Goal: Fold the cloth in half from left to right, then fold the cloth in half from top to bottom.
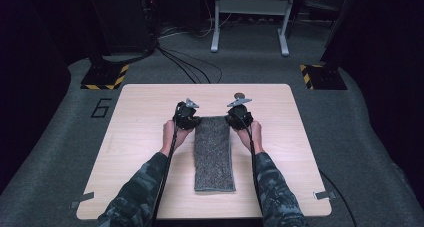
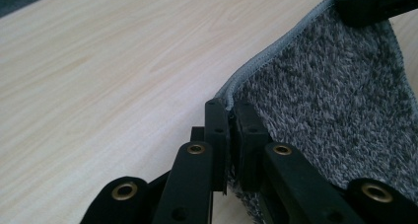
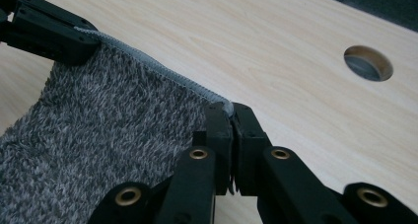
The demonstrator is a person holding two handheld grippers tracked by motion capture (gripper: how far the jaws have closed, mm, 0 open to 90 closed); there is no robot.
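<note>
Towel (image 1: 214,154): soft, floppy; I hold its 12 o'clock corners.
Left tongs (image 2: 229,116): clenched on towel corner.
Right tongs (image 3: 231,116): same.

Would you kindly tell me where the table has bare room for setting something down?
Bare wood lies left of the grey towel out to the table edge, likewise right of it. The far strip holds a round hole. It is crowded where both tongs, left and right, pinch the towel's far corners.
</note>
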